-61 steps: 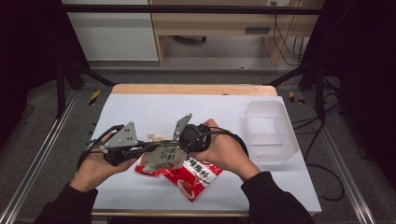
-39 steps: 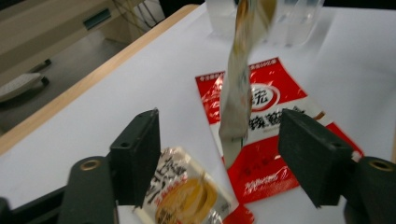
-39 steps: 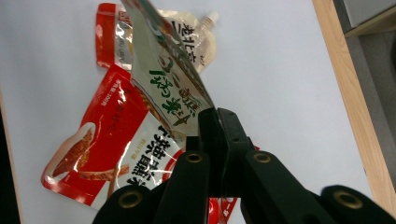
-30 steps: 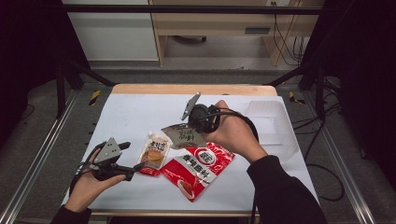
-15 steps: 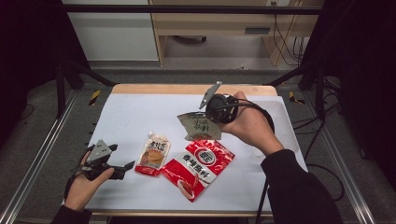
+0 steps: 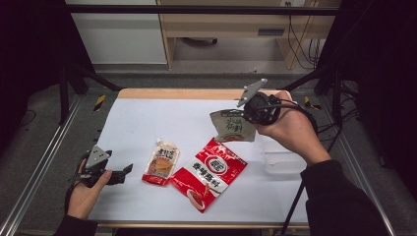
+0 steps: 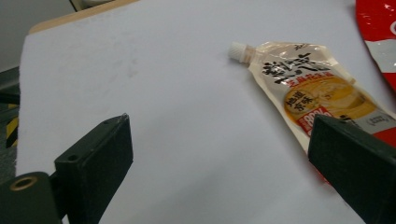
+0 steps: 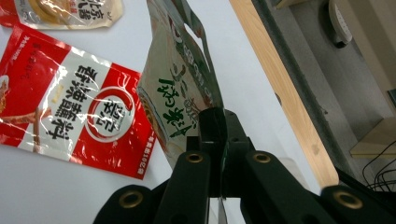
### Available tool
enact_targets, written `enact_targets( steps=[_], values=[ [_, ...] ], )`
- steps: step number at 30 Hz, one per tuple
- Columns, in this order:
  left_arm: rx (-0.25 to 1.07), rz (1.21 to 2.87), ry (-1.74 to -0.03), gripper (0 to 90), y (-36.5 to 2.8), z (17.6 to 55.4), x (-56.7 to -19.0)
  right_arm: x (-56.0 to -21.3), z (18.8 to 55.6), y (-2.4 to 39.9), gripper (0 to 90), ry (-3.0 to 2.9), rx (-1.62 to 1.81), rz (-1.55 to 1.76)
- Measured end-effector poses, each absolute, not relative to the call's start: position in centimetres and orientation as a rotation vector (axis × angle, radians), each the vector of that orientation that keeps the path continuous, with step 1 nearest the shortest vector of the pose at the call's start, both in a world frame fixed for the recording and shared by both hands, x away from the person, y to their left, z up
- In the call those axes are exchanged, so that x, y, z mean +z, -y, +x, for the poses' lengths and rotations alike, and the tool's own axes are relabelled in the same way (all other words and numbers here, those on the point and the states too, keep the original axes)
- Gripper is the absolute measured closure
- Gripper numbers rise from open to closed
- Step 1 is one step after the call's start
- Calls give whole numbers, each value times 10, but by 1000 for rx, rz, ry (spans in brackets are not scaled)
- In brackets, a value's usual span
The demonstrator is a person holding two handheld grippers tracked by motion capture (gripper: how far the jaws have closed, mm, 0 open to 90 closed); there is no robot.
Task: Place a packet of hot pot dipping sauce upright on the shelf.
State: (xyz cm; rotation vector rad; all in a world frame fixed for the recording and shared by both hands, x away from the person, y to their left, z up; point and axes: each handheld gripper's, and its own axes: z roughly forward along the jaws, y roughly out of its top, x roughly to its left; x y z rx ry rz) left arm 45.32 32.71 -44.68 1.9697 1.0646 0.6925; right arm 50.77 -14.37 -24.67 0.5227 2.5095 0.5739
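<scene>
grey-green foil identifies the sachet (image 6: 232,126) now carried by the right gripper (image 6: 246,114): the jaws are pressed together on its edge, and the sachet hangs in the air, clear of the white table mat (image 6: 147,123).

reference landmark: the clear plastic bin (image 6: 281,158) at the right edge of the mat.

- grey-green sachet: lifted, just beside and above the bin's near-left corner, not yet over its opening.
- red-and-white packet (image 6: 210,173): flat on the mat, left of the bin.
- spouted pouch (image 6: 161,162): flat on the mat, further left of the bin, beside the red-and-white packet.
- left gripper (image 6: 123,172): well left of the bin, low over the mat, jaws spread with nothing between them, aimed toward the spouted pouch.

progress, as judged: one item is in transit toward the bin; two items remain on the mat, and no item can be seen inside the bin.

limits of view: the bin is transparent and partly covered by the right hand (image 6: 287,130), so its interior is hard to read. the sachet's print is too small to read in the high view.
</scene>
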Motion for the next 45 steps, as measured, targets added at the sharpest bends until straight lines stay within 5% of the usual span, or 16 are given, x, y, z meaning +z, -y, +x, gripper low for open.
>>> enact_targets(
  steps=[45],
  values=[
    [778, 1997, -1137, 66, -336, 458, -451, -267, 477, 263, 900, -2445, 590, 745]
  ],
)
